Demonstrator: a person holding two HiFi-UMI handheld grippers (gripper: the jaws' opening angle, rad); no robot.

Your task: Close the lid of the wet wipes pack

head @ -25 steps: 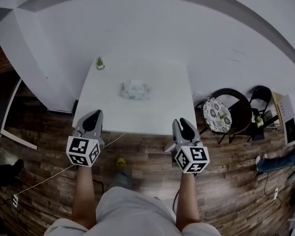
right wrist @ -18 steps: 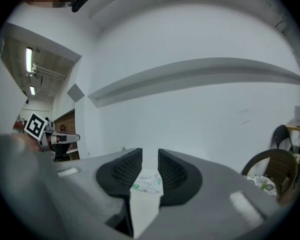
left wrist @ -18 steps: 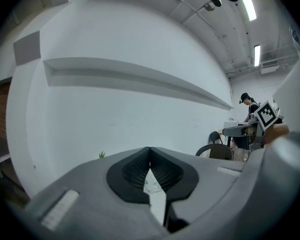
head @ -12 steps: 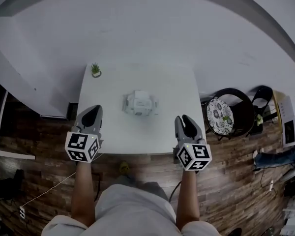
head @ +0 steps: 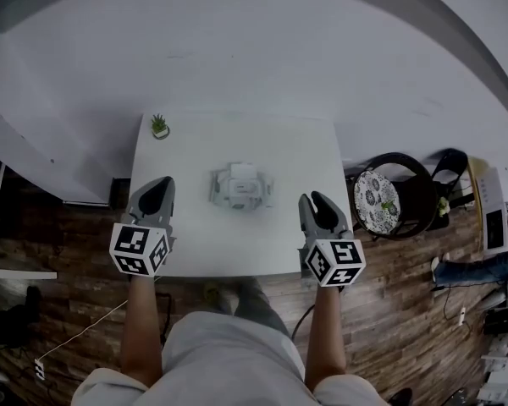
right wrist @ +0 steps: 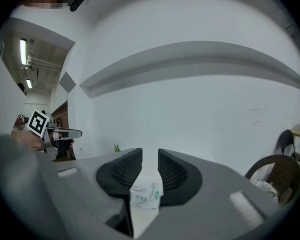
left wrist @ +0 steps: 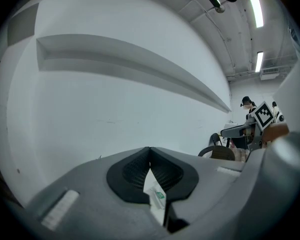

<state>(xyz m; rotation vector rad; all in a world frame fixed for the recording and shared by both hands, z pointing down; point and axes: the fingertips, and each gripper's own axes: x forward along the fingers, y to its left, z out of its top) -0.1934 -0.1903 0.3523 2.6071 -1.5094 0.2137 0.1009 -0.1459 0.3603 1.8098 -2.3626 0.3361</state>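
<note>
The wet wipes pack (head: pixel 241 186) lies in the middle of the white table (head: pixel 195 244), and its white lid (head: pixel 243 172) seems to stand open on the far side. My left gripper (head: pixel 158 188) hovers over the table's near left part, well left of the pack, with its jaw tips touching and nothing held. My right gripper (head: pixel 320 203) hovers at the near right, its jaws apart and empty. In the left gripper view the pack (left wrist: pixel 156 196) shows below the left gripper (left wrist: pixel 149 150). In the right gripper view the pack (right wrist: pixel 146 194) shows beyond the right gripper (right wrist: pixel 150 154).
A small potted plant (head: pixel 159 126) stands at the table's far left corner. Right of the table is a round chair with a patterned cushion (head: pixel 377 200), and a second dark chair (head: pixel 451 169) stands behind it. A white wall runs behind the table, and the floor is wood.
The table and pack have come nearer in the head view. Both grippers have moved forward from over the floor to over the table's near edge, one on each side of the pack.
</note>
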